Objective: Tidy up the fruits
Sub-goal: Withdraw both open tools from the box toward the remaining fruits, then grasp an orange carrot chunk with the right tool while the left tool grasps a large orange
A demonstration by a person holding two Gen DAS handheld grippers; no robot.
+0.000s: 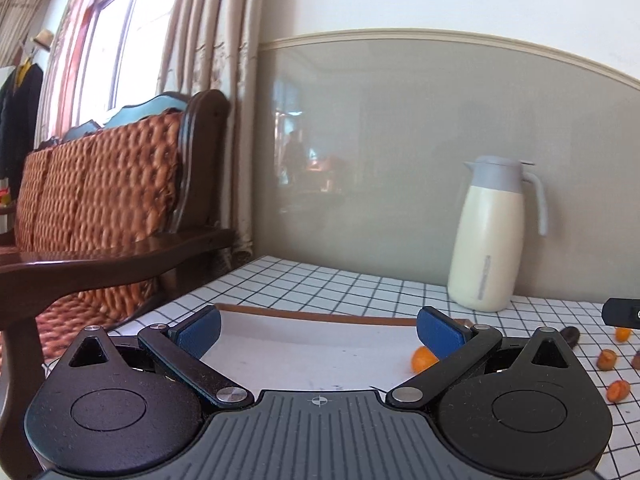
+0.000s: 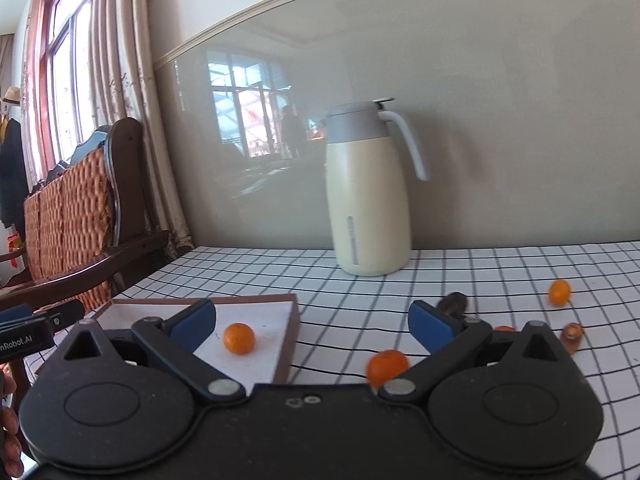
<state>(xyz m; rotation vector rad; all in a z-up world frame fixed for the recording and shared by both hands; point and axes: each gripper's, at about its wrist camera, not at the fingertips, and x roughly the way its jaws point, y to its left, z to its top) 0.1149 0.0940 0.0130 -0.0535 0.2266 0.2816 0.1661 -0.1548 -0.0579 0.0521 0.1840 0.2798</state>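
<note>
Both tools agape — left tool [image 1: 319, 330], right tool [image 2: 312, 326], orange [image 2: 239, 338] in tray [image 2: 294, 324]

Your surface [image 2: 480, 272] has a white cloth with a black grid. Directly on it: cream jug [image 2: 366, 196] upright at the back by the wall, shallow brown-rimmed tray [image 2: 294, 320] at front left, one orange [image 2: 387, 366] just right of the tray, another orange [image 2: 559, 292] far right, a dark fruit [image 2: 454, 303] between them, and a small brownish piece [image 2: 573, 334] near the right.
</note>
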